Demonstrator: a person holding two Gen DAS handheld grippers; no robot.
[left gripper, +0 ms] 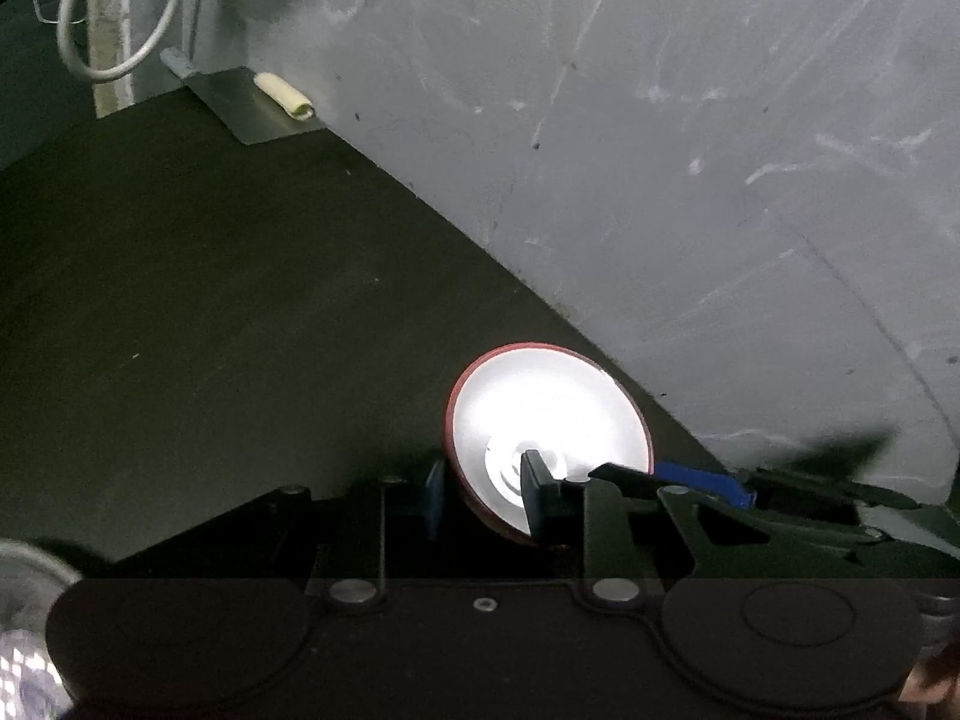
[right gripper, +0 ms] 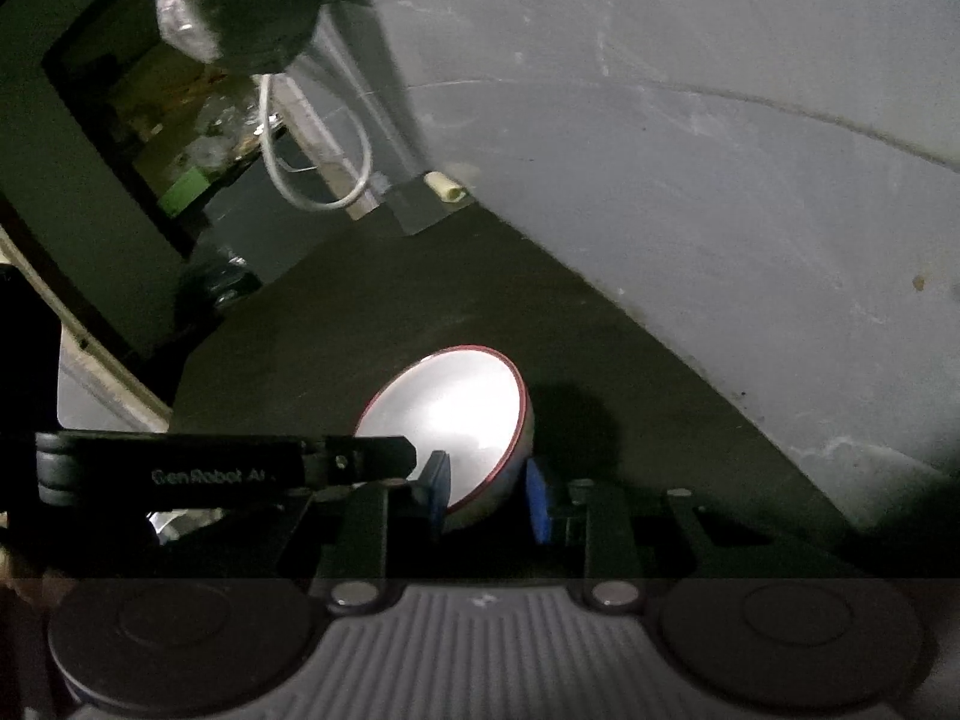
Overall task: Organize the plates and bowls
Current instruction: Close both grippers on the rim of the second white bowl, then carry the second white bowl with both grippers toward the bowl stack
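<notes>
A bowl with a red outside and a white inside (left gripper: pixel 549 420) is held tilted over the dark countertop (left gripper: pixel 210 300). My left gripper (left gripper: pixel 483 492) is shut on its rim, one finger inside the bowl and one outside. In the right wrist view the same bowl (right gripper: pixel 456 414) sits between my right gripper's (right gripper: pixel 489 498) blue pads (right gripper: pixel 540 501), which are shut on its other edge. The right gripper reaches into the left wrist view as a blue-tipped finger (left gripper: pixel 702 483). The left gripper's black body (right gripper: pixel 228 468) crosses the right wrist view at the left.
A grey scratched wall (left gripper: pixel 690 150) borders the countertop at the right. A metal sheet with a cream roll (left gripper: pixel 282 96) lies at the far corner, beside a looped white cable (left gripper: pixel 120 12). A shiny metal item (left gripper: pixel 30 630) shows at the lower left. A dark window opening (right gripper: pixel 150 138) is at the left.
</notes>
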